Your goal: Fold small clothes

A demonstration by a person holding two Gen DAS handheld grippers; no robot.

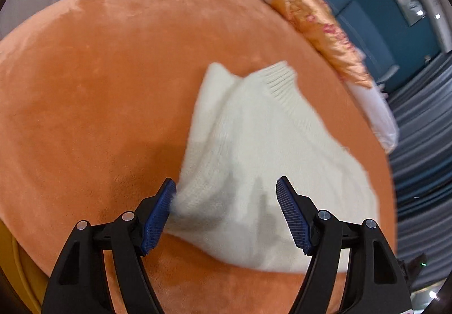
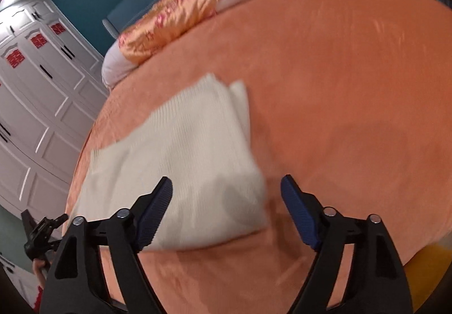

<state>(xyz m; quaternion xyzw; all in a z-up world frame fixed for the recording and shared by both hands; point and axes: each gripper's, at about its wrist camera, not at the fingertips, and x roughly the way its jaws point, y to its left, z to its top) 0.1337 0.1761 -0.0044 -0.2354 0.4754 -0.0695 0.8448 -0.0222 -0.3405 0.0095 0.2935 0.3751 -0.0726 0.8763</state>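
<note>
- Lying on the orange bedspread, toward the side near the pillows: a cream knitted sweater, already doubled over into a rough, lumpy packet.
- Showing ribbed hem at the far corner and a second layer peeking out along one edge in the right wrist view, so at least one fold judged done.
- Not yet looking tidy: edges slanting, one near corner bulging, blur hiding the finer creases.
- Hovering over the near end of the sweater with the left gripper, fingers spread wide, gripping nothing; one pad sitting right at the sweater's edge, contact impossible to tell.
- Hanging above the near corner with the right gripper, likewise spread wide and empty, one finger over the knit and the other over bare bedspread.
- Probably remaining: squaring the packet up, perhaps one more fold in half, then pressing it flat.
- No other clothes appearing in either view, so how many pieces are left cannot be told.
</note>
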